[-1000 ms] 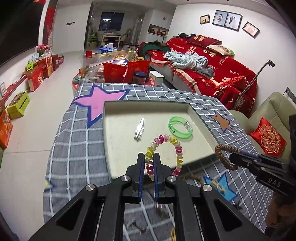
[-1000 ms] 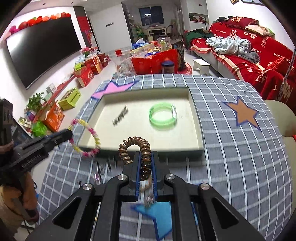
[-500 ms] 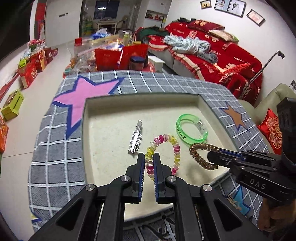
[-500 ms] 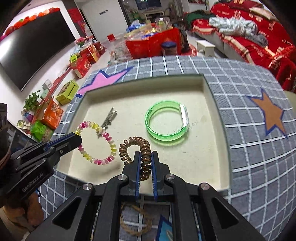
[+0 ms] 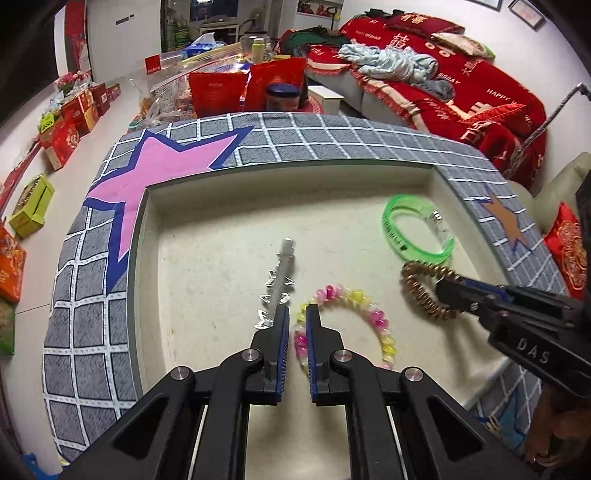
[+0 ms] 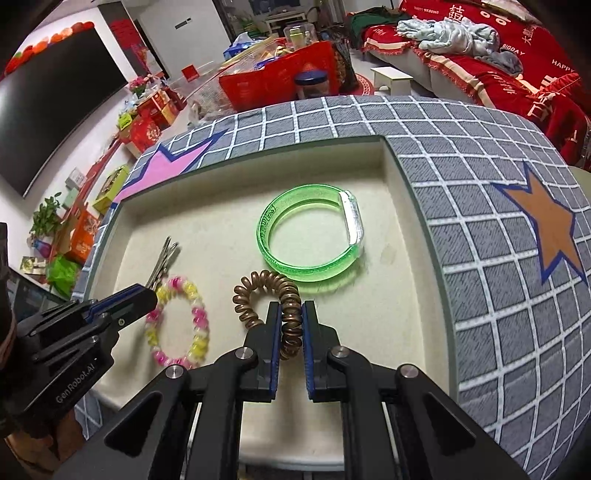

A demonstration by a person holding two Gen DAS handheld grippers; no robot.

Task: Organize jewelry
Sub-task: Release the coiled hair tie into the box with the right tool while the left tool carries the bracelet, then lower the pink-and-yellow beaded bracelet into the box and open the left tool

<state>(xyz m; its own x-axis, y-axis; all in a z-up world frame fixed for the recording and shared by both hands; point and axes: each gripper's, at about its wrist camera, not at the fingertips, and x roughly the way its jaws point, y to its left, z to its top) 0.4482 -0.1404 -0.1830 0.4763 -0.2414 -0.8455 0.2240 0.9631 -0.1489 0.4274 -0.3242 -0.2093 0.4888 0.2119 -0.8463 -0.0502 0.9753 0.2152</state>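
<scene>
Lettering "GenRobot.AI" on left tongs [image 6: 147, 301], "DAS" on right tongs [image 5: 441, 290].

Red sofa [image 5: 461, 88], black television [image 6: 51, 122], gift boxes [image 5: 70, 122].

Setting: we read this as a home living room. A sofa [image 5: 461, 92] under a red cover runs along the upper right of the frame, crumpled clothes [image 5: 391, 62] lying on it. Framed pictures [image 5: 524, 11] hang on the wall at upper right. A large dark television [image 6: 55, 110] fills the upper left. Red gift boxes [image 5: 70, 125] line the floor at left.
</scene>
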